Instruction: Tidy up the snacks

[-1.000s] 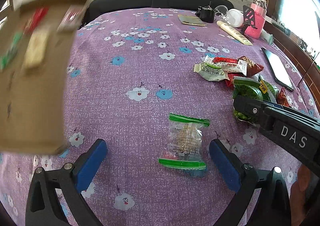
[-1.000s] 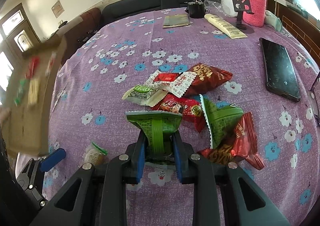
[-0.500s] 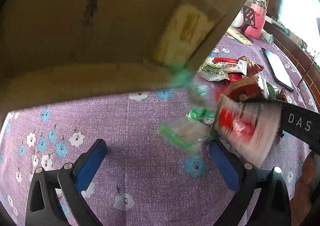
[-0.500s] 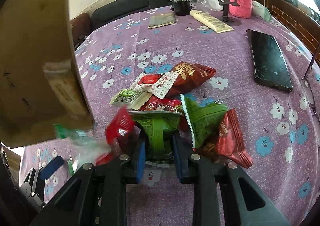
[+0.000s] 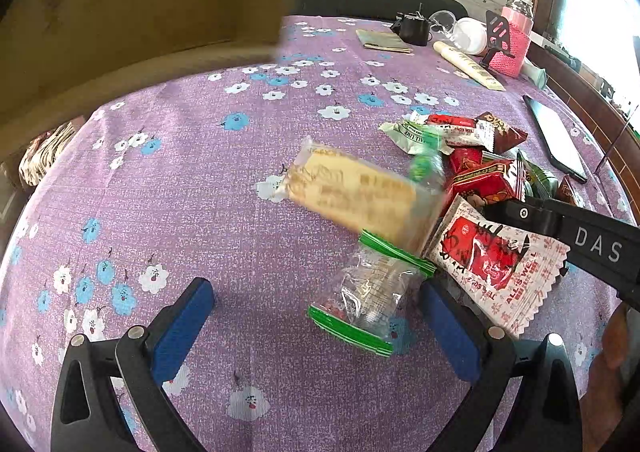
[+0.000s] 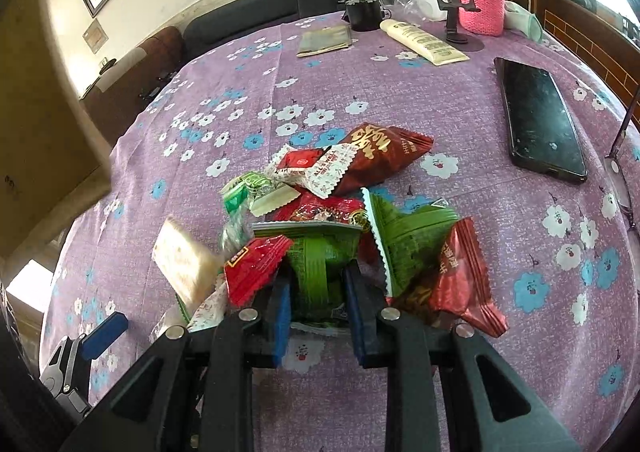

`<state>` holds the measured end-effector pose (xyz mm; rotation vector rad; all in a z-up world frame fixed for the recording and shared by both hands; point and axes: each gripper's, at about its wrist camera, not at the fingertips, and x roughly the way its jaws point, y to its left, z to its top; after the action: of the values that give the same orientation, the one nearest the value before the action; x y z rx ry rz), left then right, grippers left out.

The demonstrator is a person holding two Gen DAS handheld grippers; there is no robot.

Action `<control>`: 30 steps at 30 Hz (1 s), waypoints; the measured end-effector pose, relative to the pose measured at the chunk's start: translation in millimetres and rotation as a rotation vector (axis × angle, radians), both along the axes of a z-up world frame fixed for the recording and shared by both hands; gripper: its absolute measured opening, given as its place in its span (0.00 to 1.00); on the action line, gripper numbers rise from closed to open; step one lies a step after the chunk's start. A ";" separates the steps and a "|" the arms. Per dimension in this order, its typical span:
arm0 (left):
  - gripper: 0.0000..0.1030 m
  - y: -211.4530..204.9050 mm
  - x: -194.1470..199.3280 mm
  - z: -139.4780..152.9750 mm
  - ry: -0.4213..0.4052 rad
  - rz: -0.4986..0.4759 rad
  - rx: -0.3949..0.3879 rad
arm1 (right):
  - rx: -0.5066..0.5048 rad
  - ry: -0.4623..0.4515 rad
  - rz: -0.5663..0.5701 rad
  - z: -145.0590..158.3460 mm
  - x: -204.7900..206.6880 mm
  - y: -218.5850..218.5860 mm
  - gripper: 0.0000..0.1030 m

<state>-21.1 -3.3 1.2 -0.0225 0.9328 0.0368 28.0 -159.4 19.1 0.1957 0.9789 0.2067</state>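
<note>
**A:** How far along is the tidying?

**B:** Barely begun, I'd judge. Every snack lies loose on the purple flowered tablecloth (image 6: 400, 92), heaped in one pile near the grippers. Nothing looks sorted, so it all remains to be gathered and put somewhere.

**A:** And the grippers?

**B:** The right gripper (image 6: 318, 304) has its blue pads pinching a green snack packet (image 6: 316, 264) at the near edge of the pile. The left gripper (image 5: 316, 326) has its fingers spread wide with nothing pressed; a clear packet with green ends (image 5: 366, 292) lies on the cloth between them, nearer the right finger.

**A:** What differs from a second ago?

**B:** A brown cardboard box (image 5: 140, 0) was off to the left then, with packets inside. It swung over the table and is now at the upper left, and I can see no packets in it. Its contents have spilled out: a pale biscuit packet (image 5: 356, 192), blurred, looks as if it is mid-fall beside the pile, and a white-and-red packet (image 5: 492, 252) now lies against the right gripper's arm. The clear packet has shifted and tilted. Both grippers keep their places.
</note>
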 end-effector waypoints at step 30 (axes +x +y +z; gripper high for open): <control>1.00 -1.1 0.8 -0.1 -0.001 -0.011 0.001 | -0.023 -0.010 0.012 -1.7 -0.4 3.0 0.22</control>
<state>-20.3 -4.4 1.1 -0.0169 0.9321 0.0267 27.6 -156.4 17.4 0.1677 0.9722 0.2070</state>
